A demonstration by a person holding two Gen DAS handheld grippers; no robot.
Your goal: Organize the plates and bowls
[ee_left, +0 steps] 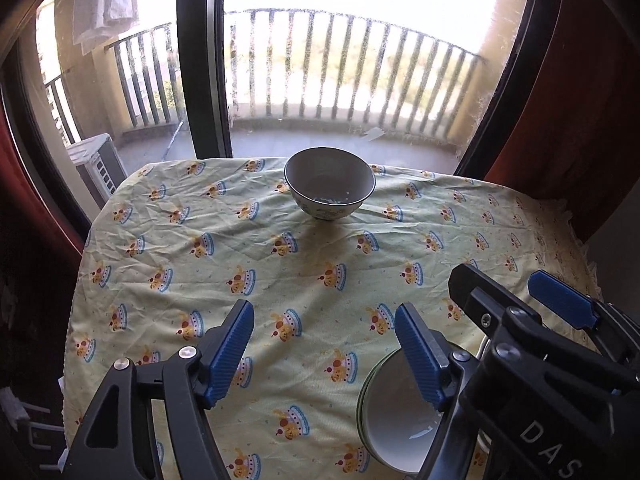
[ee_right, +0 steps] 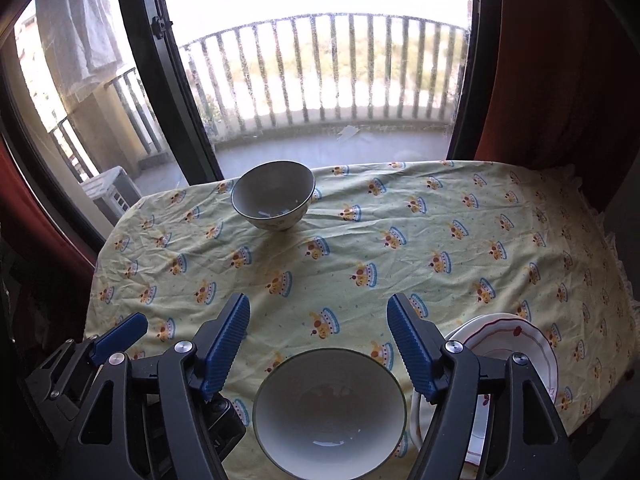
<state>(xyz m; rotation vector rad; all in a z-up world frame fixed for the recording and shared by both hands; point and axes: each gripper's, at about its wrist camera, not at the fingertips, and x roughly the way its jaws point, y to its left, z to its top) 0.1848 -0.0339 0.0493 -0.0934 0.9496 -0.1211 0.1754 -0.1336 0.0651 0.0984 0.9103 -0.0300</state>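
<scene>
A patterned bowl (ee_left: 330,182) stands alone at the far edge of the table (ee_left: 200,264); it also shows in the right wrist view (ee_right: 274,194). A stack of white green-rimmed bowls (ee_right: 330,408) sits at the near edge, below my open, empty right gripper (ee_right: 318,346). The stack also shows in the left wrist view (ee_left: 394,412), to the right of my open, empty left gripper (ee_left: 324,356). A stack of red-trimmed plates (ee_right: 516,344) lies at the near right, partly hidden by the right gripper's finger.
The table wears a yellow cloth printed with crowns (ee_right: 440,240). A glass balcony door with a dark frame (ee_left: 202,60) stands just behind the table. Red curtains (ee_right: 560,60) hang at the right. The right gripper (ee_left: 520,300) shows in the left wrist view.
</scene>
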